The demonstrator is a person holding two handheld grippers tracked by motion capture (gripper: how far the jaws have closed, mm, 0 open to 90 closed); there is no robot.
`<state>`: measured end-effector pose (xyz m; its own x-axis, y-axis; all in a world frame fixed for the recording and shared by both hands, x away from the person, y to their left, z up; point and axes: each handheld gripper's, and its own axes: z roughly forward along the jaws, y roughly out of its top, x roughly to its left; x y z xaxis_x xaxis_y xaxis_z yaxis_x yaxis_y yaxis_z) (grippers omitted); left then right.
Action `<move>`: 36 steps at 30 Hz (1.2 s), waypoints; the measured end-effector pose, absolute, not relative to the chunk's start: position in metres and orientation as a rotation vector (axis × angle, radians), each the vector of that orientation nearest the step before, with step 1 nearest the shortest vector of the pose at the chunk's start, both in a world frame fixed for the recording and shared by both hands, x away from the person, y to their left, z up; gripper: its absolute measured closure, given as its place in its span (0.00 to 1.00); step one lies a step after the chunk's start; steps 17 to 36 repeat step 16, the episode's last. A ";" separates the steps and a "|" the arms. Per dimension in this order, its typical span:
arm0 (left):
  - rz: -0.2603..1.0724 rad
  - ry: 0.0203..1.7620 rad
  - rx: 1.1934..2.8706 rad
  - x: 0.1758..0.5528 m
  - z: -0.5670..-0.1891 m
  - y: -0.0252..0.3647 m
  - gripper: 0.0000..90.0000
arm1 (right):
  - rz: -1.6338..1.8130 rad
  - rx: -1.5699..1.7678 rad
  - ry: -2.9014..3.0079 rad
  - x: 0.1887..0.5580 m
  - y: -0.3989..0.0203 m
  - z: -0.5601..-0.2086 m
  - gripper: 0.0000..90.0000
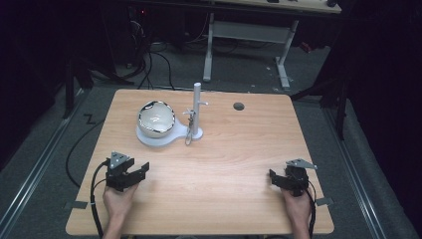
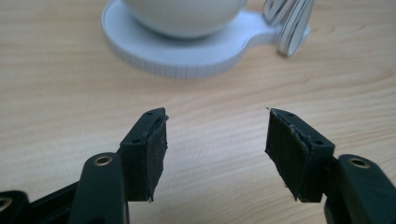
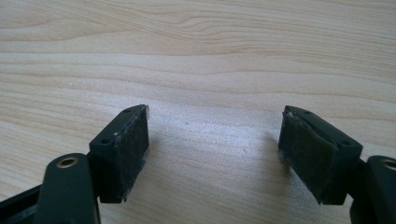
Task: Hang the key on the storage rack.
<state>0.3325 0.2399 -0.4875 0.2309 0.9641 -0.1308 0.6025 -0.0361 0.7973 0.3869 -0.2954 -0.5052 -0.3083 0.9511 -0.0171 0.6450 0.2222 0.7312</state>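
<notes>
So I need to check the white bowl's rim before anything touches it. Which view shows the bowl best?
The high view: it looks down on the whole white bowl, rim and inside, sitting on its white base. The left gripper view catches just the bowl's lower side beyond the open tongs. The right gripper view faces bare table.

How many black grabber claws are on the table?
2. The left gripper sits near the table's front left corner, jaws open. The right gripper sits near the front right corner, jaws open too. None seem hidden.
</notes>
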 end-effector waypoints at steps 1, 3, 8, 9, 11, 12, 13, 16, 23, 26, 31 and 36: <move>0.597 1.474 1.749 0.333 -0.493 0.239 0.43 | 0.869 1.468 2.035 0.387 -0.295 -0.505 0.27; 0.611 1.496 1.774 0.333 -0.502 0.238 0.42 | 0.869 1.468 2.035 0.387 -0.295 -0.505 0.27; 0.695 1.508 1.847 0.334 -0.509 0.230 0.40 | 0.869 1.468 2.034 0.387 -0.295 -0.505 0.27; 0.694 1.505 1.853 0.334 -0.509 0.230 0.38 | 0.869 1.468 2.034 0.387 -0.295 -0.505 0.27; 0.676 1.507 1.845 0.334 -0.509 0.231 0.37 | 0.869 1.468 2.034 0.387 -0.295 -0.505 0.27; 0.680 1.507 1.847 0.334 -0.509 0.231 0.37 | 0.869 1.468 2.034 0.387 -0.295 -0.505 0.27; 0.681 1.506 1.849 0.334 -0.509 0.231 0.37 | 0.869 1.468 2.034 0.387 -0.295 -0.505 0.27; 0.678 1.504 1.850 0.334 -0.509 0.231 0.35 | 0.869 1.468 2.034 0.387 -0.295 -0.505 0.27; 0.678 1.504 1.850 0.334 -0.509 0.231 0.35 | 0.869 1.468 2.034 0.387 -0.295 -0.505 0.27; 0.678 1.504 1.850 0.334 -0.509 0.231 0.35 | 0.869 1.468 2.034 0.387 -0.295 -0.505 0.27; 0.678 1.504 1.850 0.334 -0.509 0.231 0.35 | 0.869 1.468 2.034 0.387 -0.295 -0.505 0.27; 0.678 1.504 1.850 0.334 -0.509 0.231 0.35 | 0.869 1.468 2.034 0.387 -0.295 -0.505 0.27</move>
